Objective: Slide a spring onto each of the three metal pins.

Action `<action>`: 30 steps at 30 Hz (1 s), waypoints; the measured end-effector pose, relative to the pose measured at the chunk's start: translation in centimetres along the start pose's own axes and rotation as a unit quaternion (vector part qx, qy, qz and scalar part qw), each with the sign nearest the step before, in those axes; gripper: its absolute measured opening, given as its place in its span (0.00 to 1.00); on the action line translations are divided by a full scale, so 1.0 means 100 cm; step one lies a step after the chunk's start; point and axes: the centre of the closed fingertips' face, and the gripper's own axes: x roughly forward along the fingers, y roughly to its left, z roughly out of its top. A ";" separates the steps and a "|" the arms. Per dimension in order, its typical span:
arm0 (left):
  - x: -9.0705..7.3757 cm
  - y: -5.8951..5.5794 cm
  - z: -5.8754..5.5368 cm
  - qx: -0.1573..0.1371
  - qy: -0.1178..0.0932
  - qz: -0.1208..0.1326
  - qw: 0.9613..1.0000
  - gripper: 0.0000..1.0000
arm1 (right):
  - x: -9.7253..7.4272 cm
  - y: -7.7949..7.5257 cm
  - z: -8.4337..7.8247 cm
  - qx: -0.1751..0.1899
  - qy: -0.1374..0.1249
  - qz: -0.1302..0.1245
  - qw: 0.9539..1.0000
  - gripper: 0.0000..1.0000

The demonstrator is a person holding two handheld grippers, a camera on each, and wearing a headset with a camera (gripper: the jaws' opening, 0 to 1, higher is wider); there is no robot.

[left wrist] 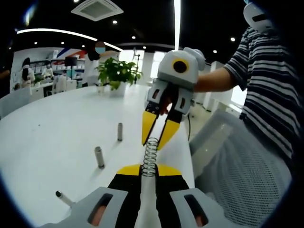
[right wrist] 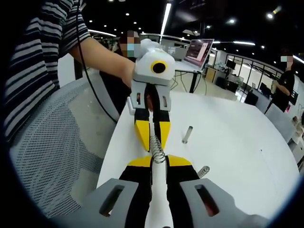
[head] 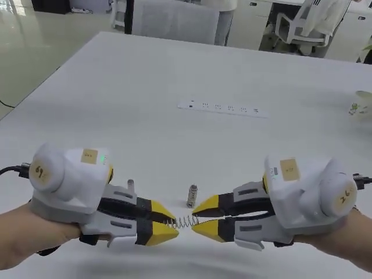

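Note:
A small loose spring point(head: 185, 221) hangs level just above the white table, stretched between both grippers. My left gripper point(head: 174, 223) is shut on its left end and my right gripper point(head: 195, 218) is shut on its right end, tip to tip. The left gripper view shows the spring point(left wrist: 150, 156) running from my left gripper point(left wrist: 149, 170) up to the right one point(left wrist: 156, 140). In the right gripper view the spring point(right wrist: 157, 149) leaves my right gripper point(right wrist: 153, 161). Just behind stands a pin wearing a spring point(head: 192, 196); a bare pin point(head: 131, 185) stands further left.
A white power strip point(head: 224, 108) lies mid-table. Office chairs point(head: 302, 26) stand past the far edge, and a small cup point(head: 361, 102) sits at the right edge. A further upright pin point(left wrist: 119, 131) stands beyond the others. Someone in a striped shirt point(left wrist: 266, 76) holds the grippers.

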 end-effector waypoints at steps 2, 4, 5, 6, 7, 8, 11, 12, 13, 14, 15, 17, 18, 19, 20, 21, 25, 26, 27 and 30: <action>0.000 0.000 0.000 0.001 0.002 0.001 1.000 0.02 | 0.001 0.000 0.002 -0.005 0.001 0.001 1.000 0.07; 0.000 0.000 -0.001 0.003 0.005 0.002 1.000 0.02 | 0.001 0.001 0.004 -0.008 -0.001 0.002 1.000 0.07; 0.000 0.001 -0.002 0.003 0.005 0.003 1.000 0.02 | 0.001 0.001 0.006 -0.010 -0.002 0.003 1.000 0.07; -0.001 0.001 -0.002 0.003 0.006 0.004 1.000 0.02 | 0.001 0.000 0.008 -0.010 -0.004 0.003 1.000 0.07; -0.001 0.001 -0.002 0.004 0.006 0.004 1.000 0.02 | 0.001 0.001 0.011 -0.009 -0.008 0.005 1.000 0.07; -0.001 0.001 -0.002 0.004 0.007 0.004 1.000 0.02 | 0.001 0.001 0.013 -0.009 -0.010 0.005 1.000 0.07; 0.001 0.000 -0.003 0.008 0.010 0.004 1.000 0.02 | 0.003 0.001 0.020 -0.011 -0.020 0.008 1.000 0.07; 0.001 0.001 -0.003 0.009 0.011 0.005 1.000 0.02 | 0.003 0.001 0.021 -0.010 -0.022 0.008 1.000 0.07; 0.002 0.001 -0.003 0.010 0.012 0.006 1.000 0.02 | 0.003 0.001 0.022 -0.011 -0.023 0.008 1.000 0.07; 0.002 0.001 -0.003 0.010 0.012 0.006 1.000 0.02 | 0.004 0.001 0.024 -0.012 -0.026 0.008 1.000 0.07; 0.002 0.001 -0.003 0.011 0.012 0.007 1.000 0.02 | 0.005 0.001 0.026 -0.011 -0.028 0.009 1.000 0.07; 0.004 0.000 -0.003 0.012 0.012 0.004 1.000 0.02 | 0.006 0.001 0.031 -0.007 -0.038 0.008 0.999 0.07; 0.004 0.000 -0.002 0.012 0.012 0.004 1.000 0.02 | 0.007 0.001 0.033 -0.010 -0.039 0.007 0.999 0.07; 0.005 0.000 -0.002 0.013 0.012 0.004 1.000 0.02 | 0.007 0.001 0.034 -0.012 -0.040 0.007 0.999 0.07; 0.005 0.000 -0.001 0.014 0.012 0.004 1.000 0.02 | 0.008 0.000 0.036 -0.016 -0.040 0.005 0.999 0.07; 0.006 0.000 -0.001 0.015 0.012 0.004 1.000 0.02 | 0.009 0.000 0.038 -0.018 -0.042 0.004 0.999 0.07; 0.007 0.000 0.003 0.016 0.009 0.004 1.000 0.02 | 0.011 0.000 0.043 -0.028 -0.047 -0.001 0.999 0.07; 0.007 0.000 0.003 0.017 0.009 0.003 1.000 0.02 | 0.012 0.000 0.044 -0.030 -0.047 -0.002 0.998 0.07; 0.008 0.000 0.004 0.018 0.010 0.003 1.000 0.02 | 0.013 0.000 0.044 -0.034 -0.047 -0.004 0.998 0.07; 0.008 -0.001 0.005 0.020 0.010 0.003 1.000 0.02 | 0.015 0.000 0.046 -0.036 -0.050 -0.006 0.998 0.07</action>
